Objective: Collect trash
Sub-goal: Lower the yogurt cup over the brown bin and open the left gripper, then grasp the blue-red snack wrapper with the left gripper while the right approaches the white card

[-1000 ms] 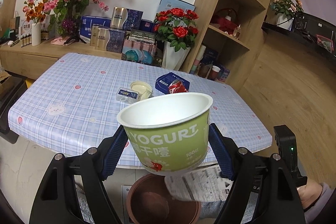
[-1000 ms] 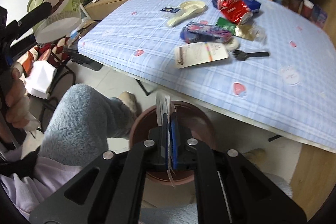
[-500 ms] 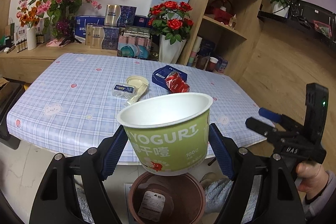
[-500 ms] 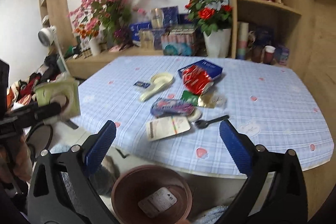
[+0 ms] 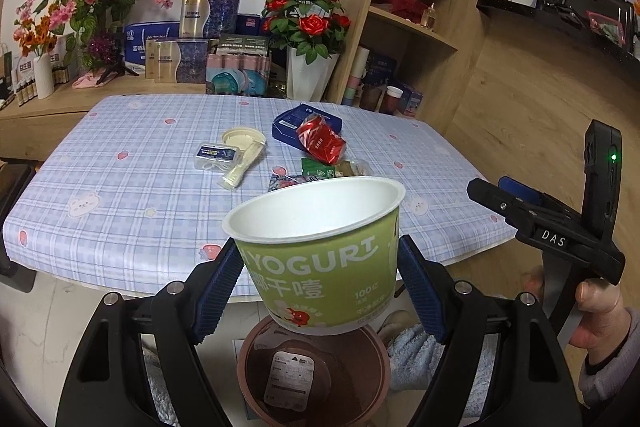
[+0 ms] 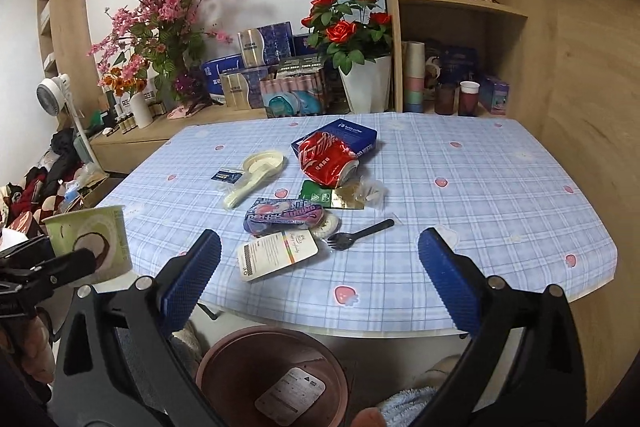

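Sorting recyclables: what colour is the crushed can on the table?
Red with white lettering: the crushed drink can, clearest in the right wrist view.

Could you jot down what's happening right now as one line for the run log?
left gripper: shut on yogurt cup, above brown bin | right gripper: just opened, empty | white label: in bin

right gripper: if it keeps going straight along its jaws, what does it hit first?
Probably the near edge of the table, then the white packet and black fork lying just beyond it. The right gripper is open and empty, angled down toward that spot. Depth is unclear.
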`<state>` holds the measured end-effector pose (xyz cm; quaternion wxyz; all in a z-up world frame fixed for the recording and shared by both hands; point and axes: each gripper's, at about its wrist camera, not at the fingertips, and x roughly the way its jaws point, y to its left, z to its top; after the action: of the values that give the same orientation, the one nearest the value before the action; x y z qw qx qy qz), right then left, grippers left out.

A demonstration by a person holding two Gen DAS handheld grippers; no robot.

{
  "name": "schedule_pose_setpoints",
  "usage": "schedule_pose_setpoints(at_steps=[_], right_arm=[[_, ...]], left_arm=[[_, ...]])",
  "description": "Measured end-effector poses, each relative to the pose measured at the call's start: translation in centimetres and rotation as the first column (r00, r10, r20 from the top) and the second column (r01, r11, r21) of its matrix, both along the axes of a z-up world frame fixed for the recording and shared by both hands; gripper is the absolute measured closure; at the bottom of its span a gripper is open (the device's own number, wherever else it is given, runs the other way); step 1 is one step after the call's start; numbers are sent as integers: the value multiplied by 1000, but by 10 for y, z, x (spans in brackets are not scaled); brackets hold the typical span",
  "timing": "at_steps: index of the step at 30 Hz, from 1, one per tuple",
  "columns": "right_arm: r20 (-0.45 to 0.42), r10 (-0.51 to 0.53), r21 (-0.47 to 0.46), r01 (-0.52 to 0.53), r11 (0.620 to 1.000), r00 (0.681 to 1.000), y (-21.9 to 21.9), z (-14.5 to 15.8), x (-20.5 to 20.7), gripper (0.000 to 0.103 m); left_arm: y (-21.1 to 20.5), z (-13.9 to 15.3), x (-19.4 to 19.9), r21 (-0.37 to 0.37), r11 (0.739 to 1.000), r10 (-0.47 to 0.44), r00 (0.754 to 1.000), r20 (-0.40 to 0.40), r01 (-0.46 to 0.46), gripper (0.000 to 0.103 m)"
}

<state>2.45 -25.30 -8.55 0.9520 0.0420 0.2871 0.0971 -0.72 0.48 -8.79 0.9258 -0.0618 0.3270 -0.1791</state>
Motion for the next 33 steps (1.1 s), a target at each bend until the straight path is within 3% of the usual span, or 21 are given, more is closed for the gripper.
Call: schedule_pose_setpoints(at_steps=[5, 7, 9, 22, 31, 33], right_arm=[[-2, -7, 2, 7, 1000, 1000, -2, -3, -1, 6], [-3, -15, -1, 15, 1000, 1000, -4, -4, -1, 6], [-5, -22, -1, 22, 1000, 1000, -6, -5, -1, 6], [-18, -83, 40, 83, 996, 996, -27, -12, 5, 6], [-86, -68, 17, 70, 997, 994, -29, -28, 19, 6], [-99, -91, -16, 90, 996, 991, -30, -31, 23, 6]], left_arm=[[-10, -7, 4, -11, 999, -36, 999, -31, 35, 25], [-11, -10, 5, -30, 998, -57, 998, -38, 56, 12], [-10, -10, 5, -44, 998, -49, 998, -29, 48, 10], [11, -11, 21, 11, 996, 90, 996, 5, -90, 10], [2, -15, 37, 104, 992, 59, 997, 51, -64, 10], [-4, -17, 45, 133, 990, 30, 998, 57, -37, 14]])
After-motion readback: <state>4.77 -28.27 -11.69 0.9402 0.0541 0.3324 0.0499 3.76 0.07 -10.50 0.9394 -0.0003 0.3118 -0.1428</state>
